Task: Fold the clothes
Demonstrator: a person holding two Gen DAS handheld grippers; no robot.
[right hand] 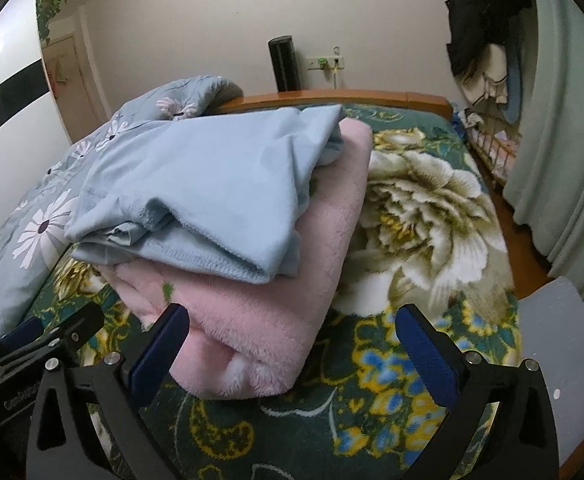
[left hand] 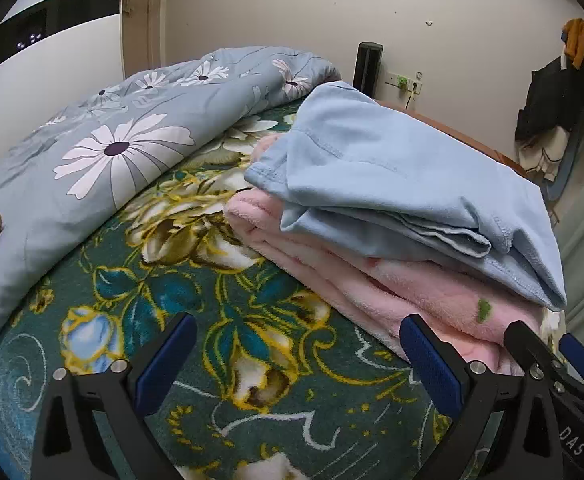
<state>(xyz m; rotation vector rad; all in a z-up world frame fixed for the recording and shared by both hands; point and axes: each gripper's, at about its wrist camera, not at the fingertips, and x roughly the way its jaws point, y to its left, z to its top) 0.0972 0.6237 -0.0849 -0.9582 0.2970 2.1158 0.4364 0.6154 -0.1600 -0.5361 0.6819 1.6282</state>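
Right wrist: pink blanket (right hand: 259,320) partly under blue garment (right hand: 211,192); both jaws wide, empty.

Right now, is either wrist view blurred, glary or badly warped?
Left wrist view: sharp, blue garment evenly lit, black vignette in the corners. Right wrist view: sharp too, fisheye bends the headboard, bright glare at upper left.

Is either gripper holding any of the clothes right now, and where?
Neither: the left gripper and right gripper stand open, nothing between their fingers.
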